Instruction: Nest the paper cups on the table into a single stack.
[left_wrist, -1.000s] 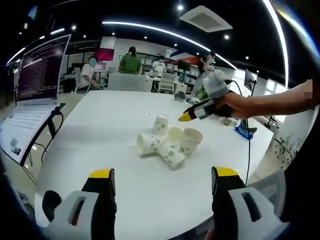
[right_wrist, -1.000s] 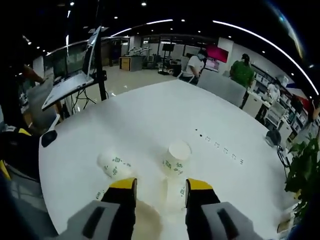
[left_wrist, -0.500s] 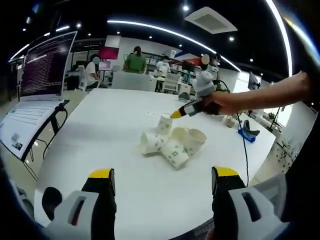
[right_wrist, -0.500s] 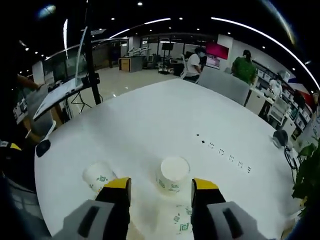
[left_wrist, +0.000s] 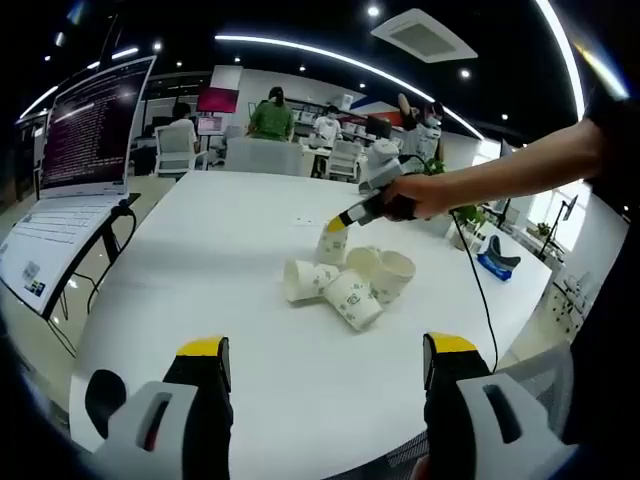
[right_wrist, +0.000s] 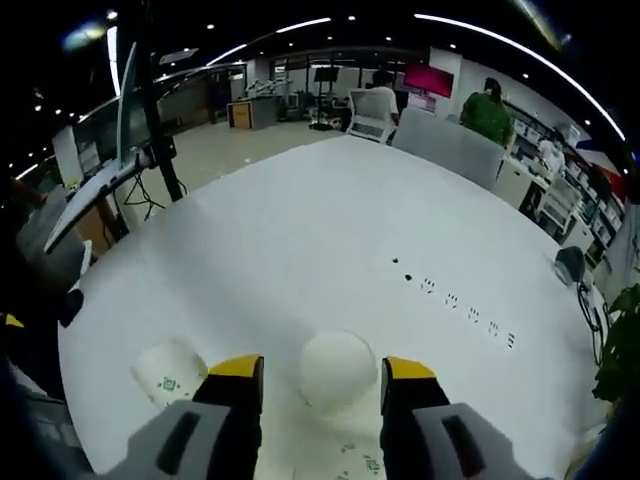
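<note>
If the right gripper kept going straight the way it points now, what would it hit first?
Most likely the upside-down paper cup: the right gripper has its open jaws on either side of it, seemingly above it, so depth is uncertain. Beyond lies the white table.

You are in a big open office. You can see a white tabletop (left_wrist: 200, 260), a laptop (left_wrist: 70, 190), chairs (left_wrist: 262, 160), people at desks (left_wrist: 270, 115) and ceiling lights (left_wrist: 330, 55).

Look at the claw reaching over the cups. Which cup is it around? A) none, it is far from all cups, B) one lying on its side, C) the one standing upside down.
C: in the right gripper view the right claw has one jaw on each side of the upside-down cup, whose flat white bottom faces up.
</note>
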